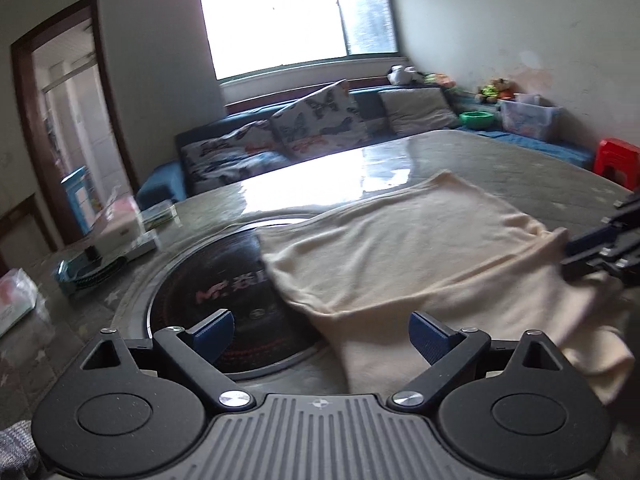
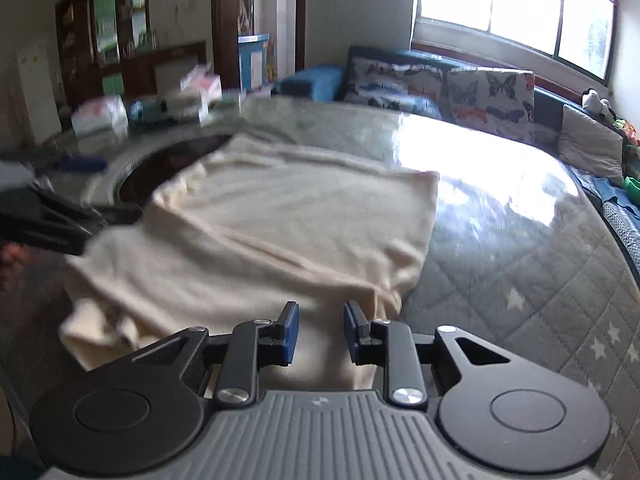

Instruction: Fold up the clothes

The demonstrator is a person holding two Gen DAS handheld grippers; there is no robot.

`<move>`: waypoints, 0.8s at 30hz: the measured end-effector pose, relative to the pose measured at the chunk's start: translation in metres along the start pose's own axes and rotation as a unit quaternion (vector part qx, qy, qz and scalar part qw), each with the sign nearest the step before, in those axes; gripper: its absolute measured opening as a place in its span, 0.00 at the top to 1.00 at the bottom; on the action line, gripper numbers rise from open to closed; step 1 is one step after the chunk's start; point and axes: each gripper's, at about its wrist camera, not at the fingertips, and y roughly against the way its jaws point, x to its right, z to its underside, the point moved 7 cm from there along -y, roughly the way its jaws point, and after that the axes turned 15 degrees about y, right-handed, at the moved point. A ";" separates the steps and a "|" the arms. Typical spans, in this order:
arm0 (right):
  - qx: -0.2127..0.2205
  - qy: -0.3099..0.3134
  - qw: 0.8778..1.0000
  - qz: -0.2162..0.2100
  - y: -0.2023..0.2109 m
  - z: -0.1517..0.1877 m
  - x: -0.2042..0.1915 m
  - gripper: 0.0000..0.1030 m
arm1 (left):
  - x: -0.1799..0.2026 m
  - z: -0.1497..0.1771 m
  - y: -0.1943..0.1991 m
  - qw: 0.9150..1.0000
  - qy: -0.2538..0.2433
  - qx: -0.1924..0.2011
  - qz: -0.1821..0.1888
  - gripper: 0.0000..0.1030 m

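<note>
Cream garment [image 1: 420, 248] spread on the bench [image 1: 520, 160], partly over a dark round hotplate [image 1: 224, 292].

The left hand-held gripper [image 1: 322, 332] hovers at the garment's near edge with its blue pads wide apart, holding nothing. The right hand-held gripper [image 2: 321, 330] sits over the garment's near corner, pads a narrow gap apart with cloth between them; whether they pinch it, I cannot tell.
</note>
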 end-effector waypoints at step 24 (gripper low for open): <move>0.006 0.053 0.998 -0.013 0.049 0.021 -0.023 0.65 | 0.074 0.077 0.063 0.964 -0.208 0.012 0.163 0.42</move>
